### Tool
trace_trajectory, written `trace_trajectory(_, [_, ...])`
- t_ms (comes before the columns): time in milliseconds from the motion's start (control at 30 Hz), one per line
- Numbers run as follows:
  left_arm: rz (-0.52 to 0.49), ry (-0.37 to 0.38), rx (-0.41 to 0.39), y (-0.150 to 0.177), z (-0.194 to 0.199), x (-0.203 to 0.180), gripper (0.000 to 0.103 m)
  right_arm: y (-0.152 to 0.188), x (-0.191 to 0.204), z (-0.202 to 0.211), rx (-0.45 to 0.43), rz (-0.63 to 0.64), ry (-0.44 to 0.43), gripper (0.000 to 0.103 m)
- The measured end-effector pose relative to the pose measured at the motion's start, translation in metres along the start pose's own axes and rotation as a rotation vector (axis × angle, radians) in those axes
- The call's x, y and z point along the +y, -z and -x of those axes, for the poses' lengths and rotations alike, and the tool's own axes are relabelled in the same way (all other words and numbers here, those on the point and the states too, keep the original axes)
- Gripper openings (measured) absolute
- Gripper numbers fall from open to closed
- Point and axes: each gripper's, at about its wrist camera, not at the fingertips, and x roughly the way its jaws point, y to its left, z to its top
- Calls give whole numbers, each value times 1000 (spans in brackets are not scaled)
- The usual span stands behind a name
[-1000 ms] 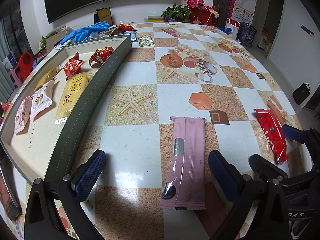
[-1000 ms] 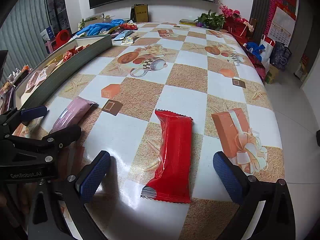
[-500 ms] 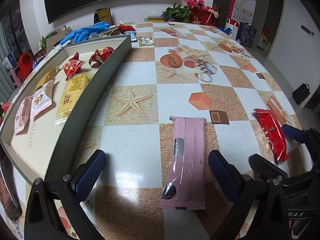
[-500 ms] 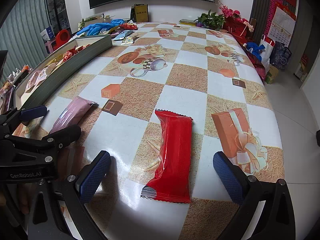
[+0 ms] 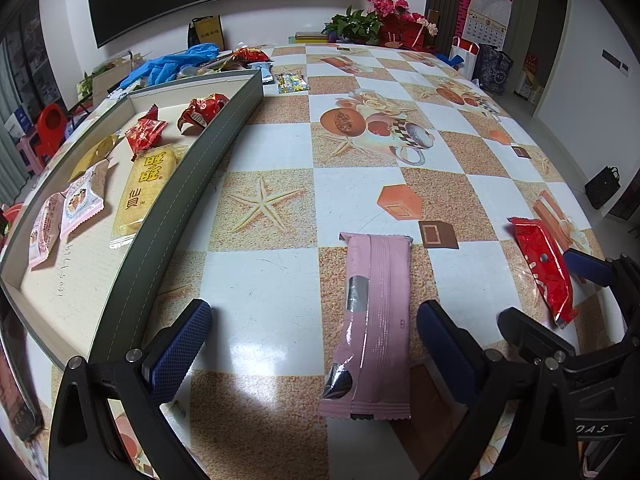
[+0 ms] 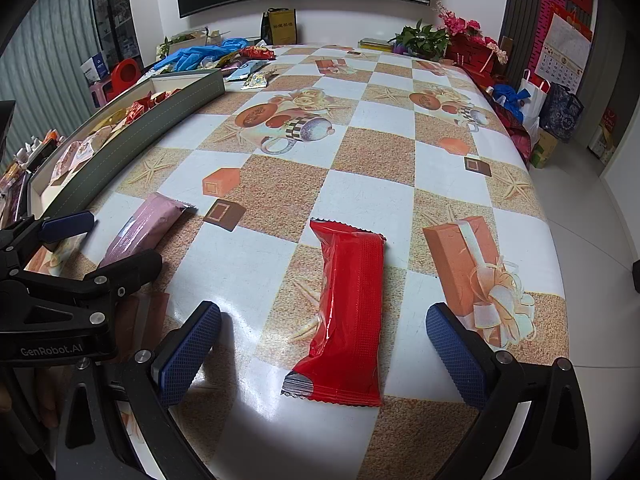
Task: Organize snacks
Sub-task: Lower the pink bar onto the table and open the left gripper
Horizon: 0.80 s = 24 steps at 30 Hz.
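Snacks lie in two places before us: loose on the checkered, picture-printed tablecloth [image 5: 272,304] and gathered in the long shallow grey-walled tray [image 5: 188,196] off to our left.

Our left gripper [image 5: 312,344] hangs low over the table with its blue textured fingers [image 5: 180,344] spread wide, holding nothing. Between them, nearer the right-hand finger, lies a long pink foil-wrapped snack bar [image 5: 376,320], flat on the cloth and pointing away from us. The tray runs just beyond the left-hand finger; inside it we see a yellow rice-cracker packet [image 5: 144,188], two pale pink sachets [image 5: 82,200] and crumpled red-wrapped sweets [image 5: 202,110].

Our right gripper [image 6: 324,352] is likewise spread and empty, its blue fingers [image 6: 456,356] standing either side of a long glossy red snack bar [image 6: 346,312], which lies flat between them without touching either. From the right wrist view the pink bar sits to the left, partly behind the black frame of the left gripper.

Far ahead of both grippers, at the table's end, sit blue gloves [image 5: 176,64], a few more loose wrappers [image 5: 292,82] and a potted plant with pink flowers [image 5: 360,24].
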Motion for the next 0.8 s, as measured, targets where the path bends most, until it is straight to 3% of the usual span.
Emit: trace_trajectory(800, [-5,1,1,0,0,-1,102,2,-1,2,2,11,-3,103])
